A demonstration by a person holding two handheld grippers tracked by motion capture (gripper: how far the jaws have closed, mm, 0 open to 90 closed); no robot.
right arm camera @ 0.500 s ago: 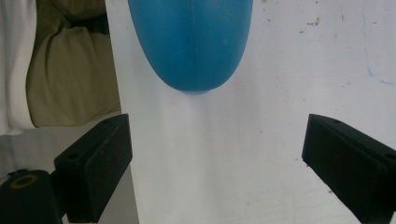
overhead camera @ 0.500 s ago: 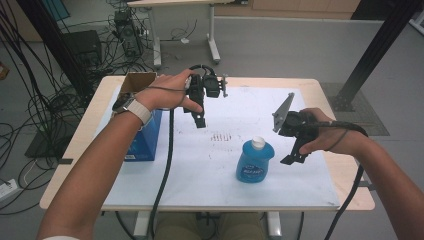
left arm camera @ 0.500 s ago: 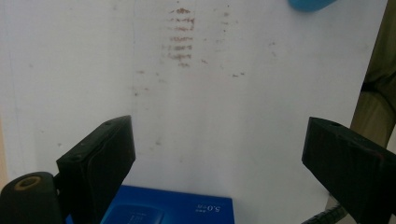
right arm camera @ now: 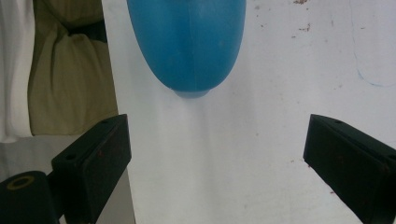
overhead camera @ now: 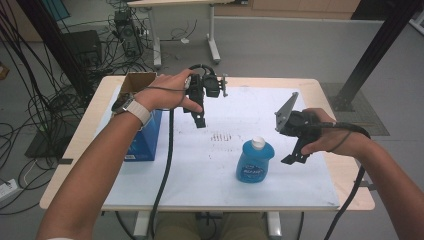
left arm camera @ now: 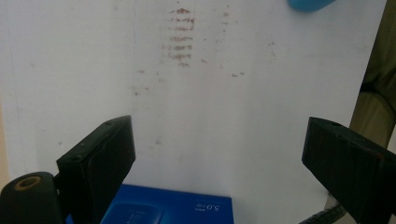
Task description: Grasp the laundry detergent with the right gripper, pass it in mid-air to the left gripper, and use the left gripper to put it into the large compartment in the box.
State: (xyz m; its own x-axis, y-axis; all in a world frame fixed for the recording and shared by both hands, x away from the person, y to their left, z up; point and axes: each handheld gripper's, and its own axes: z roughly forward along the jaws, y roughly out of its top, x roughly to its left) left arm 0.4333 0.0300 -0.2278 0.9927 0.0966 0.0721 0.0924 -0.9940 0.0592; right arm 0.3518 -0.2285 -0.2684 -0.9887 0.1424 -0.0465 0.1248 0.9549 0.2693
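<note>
Landmark: blue translucent plastic bottle w/ white cap (overhead camera: 255,161), upright on the white sheet (overhead camera: 210,170) covering the desk (overhead camera: 345,180), near the front edge, right of centre.

Far left of bottle: blue cardboard box (overhead camera: 148,135) w/ open brown flap, at the sheet's left edge. Left gripper (overhead camera: 200,120) held above the desk, up-left of bottle, well apart from it; fingers (left arm camera: 100,161) released, nothing between them. Faint reddish smudge rows (overhead camera: 220,137) just up-left of bottle.

Right of bottle: right gripper (overhead camera: 292,159), near it but not touching; fingers (right arm camera: 93,161) released, empty, bottle ahead in the right gripper view.

Risks, judged: bottle is rounded and prob. smooth, so an off-centre pinch could squirt it sideways or tip it. Approach too low may snag the sheet. Trailing cable could drag across the bottle.
</note>
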